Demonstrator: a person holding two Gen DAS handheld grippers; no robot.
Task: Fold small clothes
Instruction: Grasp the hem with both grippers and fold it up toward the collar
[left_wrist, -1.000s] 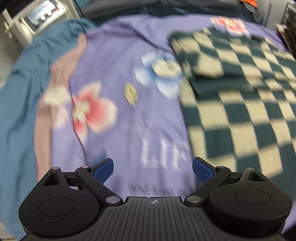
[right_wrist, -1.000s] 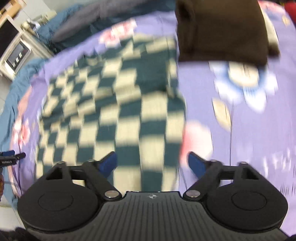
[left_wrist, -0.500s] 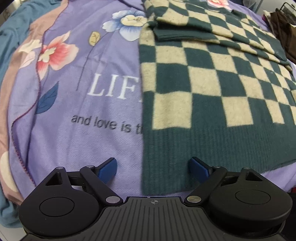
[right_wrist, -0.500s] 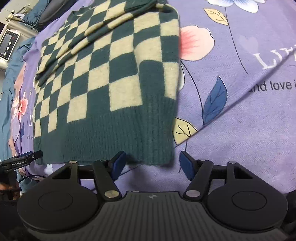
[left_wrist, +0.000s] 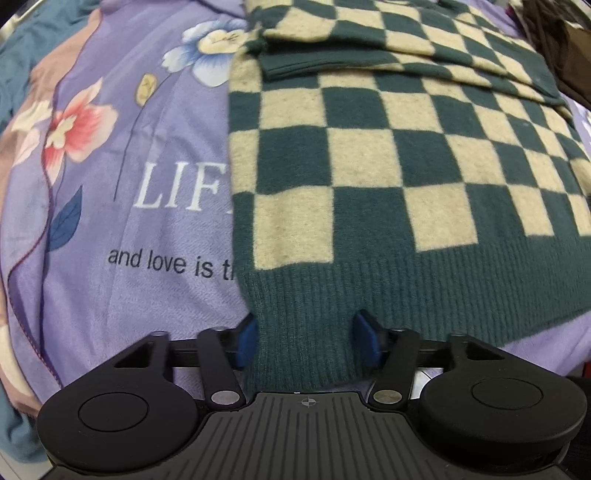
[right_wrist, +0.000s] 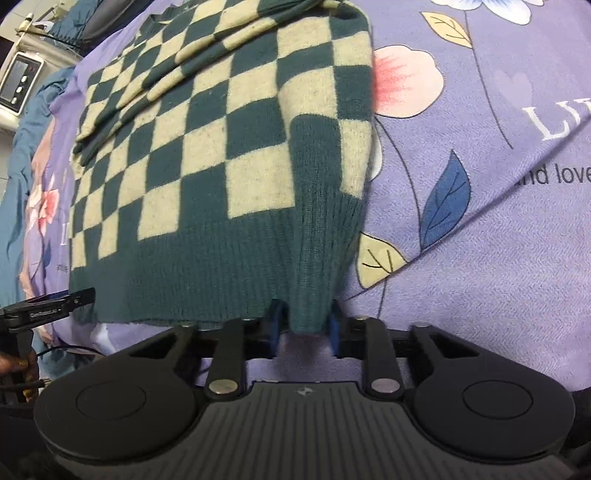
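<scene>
A green-and-cream checked sweater (left_wrist: 369, 166) lies flat on a purple flowered bedsheet (left_wrist: 147, 221), its sleeves folded across the upper part. My left gripper (left_wrist: 306, 341) points down at the left corner of the ribbed hem. Its jaws are wide and closing, with the hem lying flat between the blue pads. In the right wrist view the sweater (right_wrist: 221, 147) has its right hem corner bunched into a ridge. My right gripper (right_wrist: 304, 326) is closing on that ridge and its pads press it from both sides.
A brown garment (left_wrist: 569, 48) lies past the sweater at the top right. Teal bedding (left_wrist: 14, 55) borders the sheet (right_wrist: 480, 221) on the left. A white device with buttons (right_wrist: 18, 81) stands beyond the bed. The left gripper's tip (right_wrist: 48, 310) and a hand (right_wrist: 14, 365) show at the left edge.
Both grippers came down from above the bed to the sweater's hem. The right jaws narrowed and pinched the right hem corner into a ridge. The left jaws narrowed slightly around the left corner.
</scene>
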